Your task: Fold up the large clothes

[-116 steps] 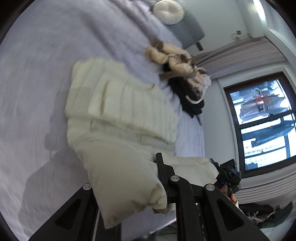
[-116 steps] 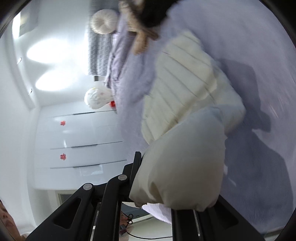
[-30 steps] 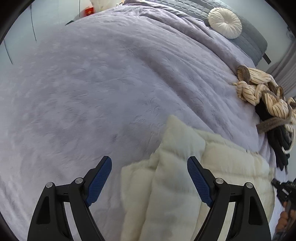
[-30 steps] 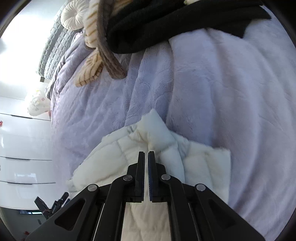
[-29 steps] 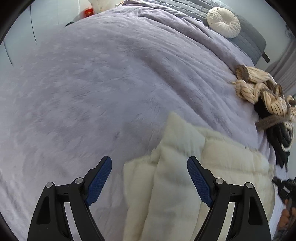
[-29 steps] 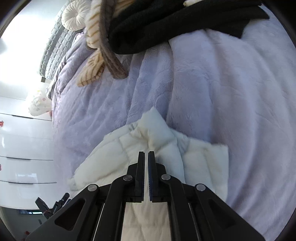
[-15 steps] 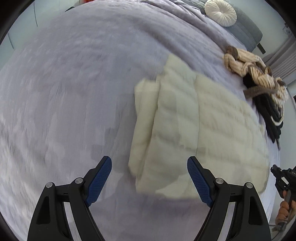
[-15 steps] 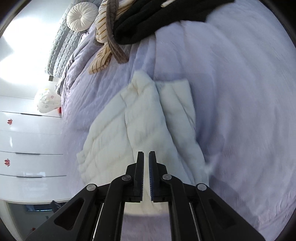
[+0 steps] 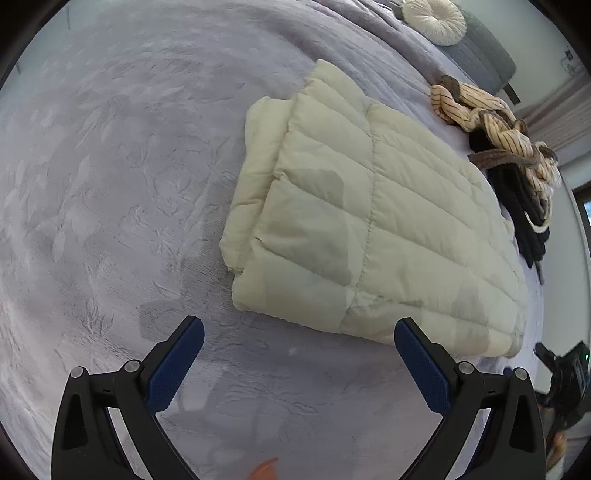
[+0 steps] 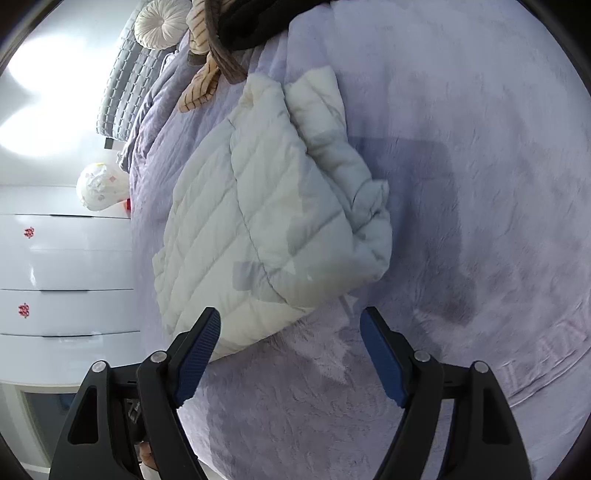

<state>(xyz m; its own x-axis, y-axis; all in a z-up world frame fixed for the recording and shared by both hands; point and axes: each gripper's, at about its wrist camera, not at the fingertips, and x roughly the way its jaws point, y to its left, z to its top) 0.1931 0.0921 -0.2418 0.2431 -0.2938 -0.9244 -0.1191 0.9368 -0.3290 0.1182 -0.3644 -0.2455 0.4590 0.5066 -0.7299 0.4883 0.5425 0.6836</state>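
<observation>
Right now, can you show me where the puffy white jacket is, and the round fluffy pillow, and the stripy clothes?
puffy white jacket (image 9: 369,221), left wrist view, middle of the folded quilted top.
round fluffy pillow (image 9: 433,15), left wrist view, its buttoned centre.
stripy clothes (image 9: 480,110), left wrist view, the striped crumpled part.

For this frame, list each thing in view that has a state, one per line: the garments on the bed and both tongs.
Cream puffer jacket: folded into a rectangle, lying flat on the bed, not held.
Striped garment: unfolded, bunched in a heap.
Black garment: unfolded, crumpled beside the striped one.
Left tongs: jaws opening, nothing between them.
Right tongs: jaws opening, nothing gripped.
</observation>
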